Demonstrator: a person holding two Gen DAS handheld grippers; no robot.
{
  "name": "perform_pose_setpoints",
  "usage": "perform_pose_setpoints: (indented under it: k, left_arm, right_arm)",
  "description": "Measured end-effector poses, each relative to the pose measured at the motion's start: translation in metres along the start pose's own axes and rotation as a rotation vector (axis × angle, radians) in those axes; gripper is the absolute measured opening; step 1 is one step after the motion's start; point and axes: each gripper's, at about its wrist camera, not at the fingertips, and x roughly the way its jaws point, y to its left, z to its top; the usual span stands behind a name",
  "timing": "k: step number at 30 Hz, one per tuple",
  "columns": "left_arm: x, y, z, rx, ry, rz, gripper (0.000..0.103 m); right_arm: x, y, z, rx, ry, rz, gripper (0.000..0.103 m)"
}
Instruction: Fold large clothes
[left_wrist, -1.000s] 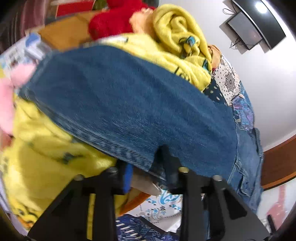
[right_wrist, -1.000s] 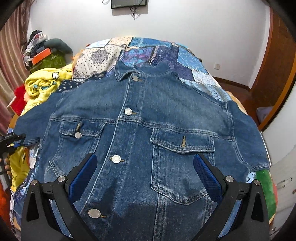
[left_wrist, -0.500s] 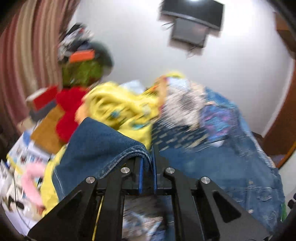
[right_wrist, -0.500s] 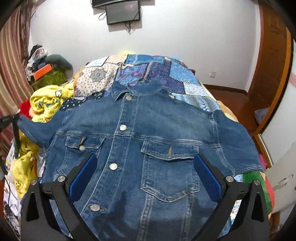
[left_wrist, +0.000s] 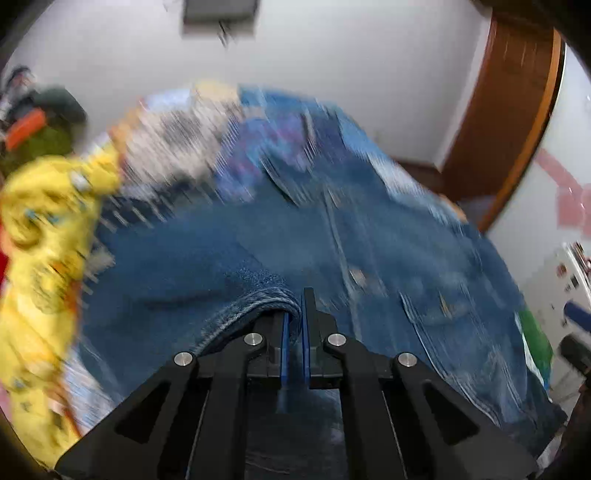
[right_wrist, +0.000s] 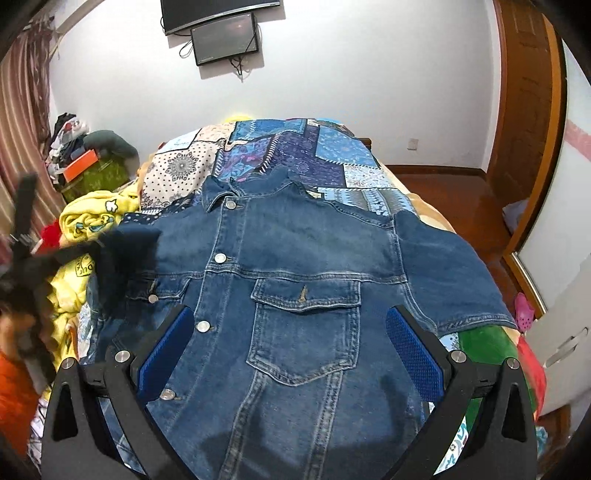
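Note:
A blue denim jacket lies front up, buttoned, on a patchwork bedspread. My left gripper is shut on the hem of the jacket's left sleeve and holds it lifted over the jacket's front. In the right wrist view the left gripper is a blur at the left with the sleeve folded inward. My right gripper is open and empty, hovering above the jacket's lower front. The right sleeve lies flat and spread out.
A yellow printed blanket is piled at the bed's left edge, with a red item beside it. A green bag stands at the far left. A wall screen hangs behind. A wooden door is at the right.
My left gripper has closed on the left sleeve hem, lifted it and carried it right, over the jacket's chest. The right gripper has risen slightly and stays open.

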Motion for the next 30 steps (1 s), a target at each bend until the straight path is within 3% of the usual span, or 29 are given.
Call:
perform_pose_setpoints:
  k: [3, 7, 10, 12, 14, 16, 21, 25, 30]
  left_arm:
    - [0.031, -0.018, -0.02, -0.001, 0.098, 0.001, 0.005]
    - [0.046, -0.018, -0.032, -0.02, 0.163, 0.015, 0.005]
    - [0.043, -0.013, -0.038, -0.049, 0.192, -0.016, 0.014]
    - [0.032, -0.01, -0.044, -0.072, 0.198, -0.034, 0.039]
    - [0.015, -0.004, -0.046, -0.103, 0.166, -0.045, 0.05]
    - [-0.012, 0.006, -0.049, -0.135, 0.106, -0.069, 0.052]
    - [-0.056, 0.056, -0.051, -0.27, 0.0, -0.044, 0.07]
    - [-0.062, 0.108, -0.063, -0.418, -0.013, -0.027, 0.07]
    - [-0.046, 0.161, -0.092, -0.625, 0.02, -0.101, 0.07]
  right_arm:
    - [-0.004, -0.006, -0.002, 0.006, 0.002, 0.008, 0.103]
    - [-0.01, -0.014, -0.004, 0.006, -0.009, 0.003, 0.103]
    - [-0.011, -0.018, -0.005, 0.013, -0.009, -0.008, 0.103]
    - [-0.012, -0.022, -0.006, 0.022, -0.007, -0.009, 0.103]
    - [-0.013, -0.022, -0.006, 0.028, -0.007, -0.006, 0.103]
    - [-0.014, -0.021, -0.007, 0.022, -0.01, -0.006, 0.103]
    - [-0.015, -0.013, -0.006, -0.005, -0.012, -0.011, 0.103]
    - [-0.011, -0.006, -0.007, -0.024, -0.006, -0.012, 0.103]
    - [-0.001, 0.002, -0.008, -0.057, 0.013, -0.029, 0.103]
